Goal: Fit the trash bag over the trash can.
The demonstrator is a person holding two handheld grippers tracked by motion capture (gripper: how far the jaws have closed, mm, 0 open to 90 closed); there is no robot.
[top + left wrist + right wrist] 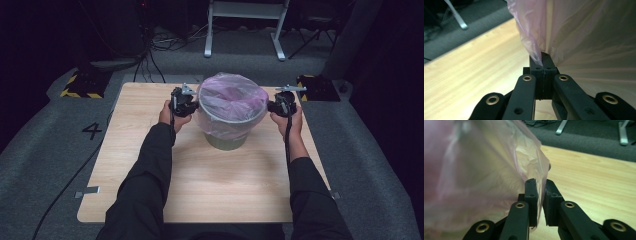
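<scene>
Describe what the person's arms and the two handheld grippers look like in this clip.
Both forearms wear dark long sleeves; the hands are bare. The left gripper and right gripper are black, with flat square-tipped fingers on link bars set with brass-coloured rivets. Each carries a grey three-cornered plate on top, and a black cable trails back along the right forearm.

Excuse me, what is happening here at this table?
A person is fitting a pink plastic bag over a small bin on the wooden table. The left gripper is shut on a pinch of the bag at one side; the right gripper pinches the film at the other.
</scene>
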